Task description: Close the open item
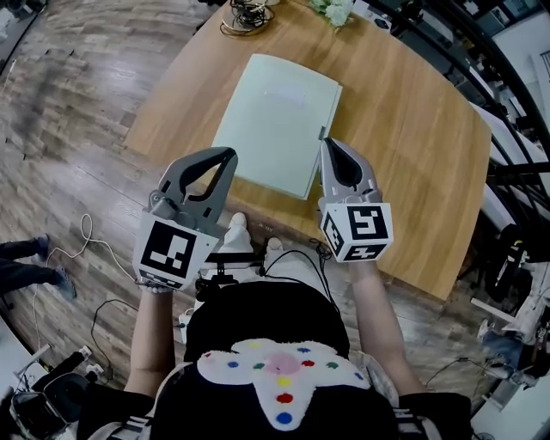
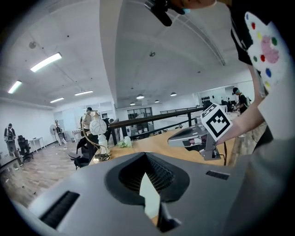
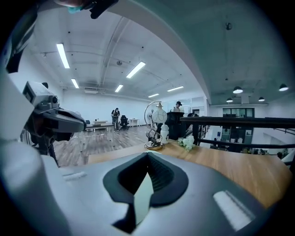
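**Head view.** The pale green flat rectangular folder [image 1: 275, 120] lay closed, covers together, on the light wooden counter [image 1: 412, 172]. The left tool [image 1: 227, 155] and right tool [image 1: 330, 144] hung over the folder's near edge. Each had its jaws pressed together with nothing between them. At the counter's far edge stood a ring-shaped ornament with dark coiled cable [image 1: 247, 15] and a bunch of white flowers [image 1: 333, 10], both well clear of the tools. A black railing [image 1: 516, 129] ran past the counter's right side, and loose cables [image 1: 90, 241] lay on the grey plank floor [image 1: 69, 103].

**Gripper views.** Only these showed the ornament upright, distant standing people [image 3: 115, 114] and ceiling strip lights [image 3: 62, 55]. Each also caught the opposite tool from the side.
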Demonstrator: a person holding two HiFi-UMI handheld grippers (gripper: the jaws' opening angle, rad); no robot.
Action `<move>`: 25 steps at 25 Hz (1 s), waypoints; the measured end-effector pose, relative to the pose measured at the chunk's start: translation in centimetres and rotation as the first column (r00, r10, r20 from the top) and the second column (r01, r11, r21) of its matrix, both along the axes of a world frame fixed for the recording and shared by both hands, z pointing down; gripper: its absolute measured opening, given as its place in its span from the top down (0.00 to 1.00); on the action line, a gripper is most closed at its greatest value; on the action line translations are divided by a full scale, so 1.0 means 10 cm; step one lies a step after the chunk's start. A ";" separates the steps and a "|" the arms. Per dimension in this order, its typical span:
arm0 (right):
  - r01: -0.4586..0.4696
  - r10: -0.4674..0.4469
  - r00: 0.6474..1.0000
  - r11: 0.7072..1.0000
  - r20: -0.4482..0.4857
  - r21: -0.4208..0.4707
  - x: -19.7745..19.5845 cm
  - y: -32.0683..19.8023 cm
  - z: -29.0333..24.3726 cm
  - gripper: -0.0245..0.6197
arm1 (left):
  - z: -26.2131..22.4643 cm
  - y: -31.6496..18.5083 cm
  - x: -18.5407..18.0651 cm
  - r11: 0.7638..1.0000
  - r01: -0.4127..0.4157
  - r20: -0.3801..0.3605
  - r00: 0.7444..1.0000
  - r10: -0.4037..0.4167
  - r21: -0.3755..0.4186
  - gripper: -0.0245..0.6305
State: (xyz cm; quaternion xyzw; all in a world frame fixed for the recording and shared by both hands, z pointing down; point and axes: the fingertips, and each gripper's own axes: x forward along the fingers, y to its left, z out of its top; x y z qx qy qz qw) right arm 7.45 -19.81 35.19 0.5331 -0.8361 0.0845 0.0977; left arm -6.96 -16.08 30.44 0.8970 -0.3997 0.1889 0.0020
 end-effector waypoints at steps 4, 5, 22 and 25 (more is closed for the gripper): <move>0.010 -0.011 1.000 0.999 0.018 0.036 -0.01 0.10 -0.24 0.95 | -0.19 0.04 0.02 1.000 0.005 -0.031 1.000 -0.004 0.022 0.95; 0.009 -0.010 1.000 0.999 0.026 0.042 0.00 0.12 -0.29 0.95 | -0.23 0.05 0.03 0.999 0.005 -0.031 1.000 -0.004 0.032 0.95; 0.078 -0.078 0.997 0.991 -0.001 0.106 -0.03 0.48 -0.62 0.95 | -0.30 0.26 0.03 0.998 0.045 -0.045 0.998 -0.043 0.044 0.95; 0.080 -0.079 0.997 0.991 -0.011 0.111 -0.05 0.48 -0.61 0.95 | -0.27 0.27 0.03 0.998 0.040 -0.024 0.999 -0.039 0.048 0.95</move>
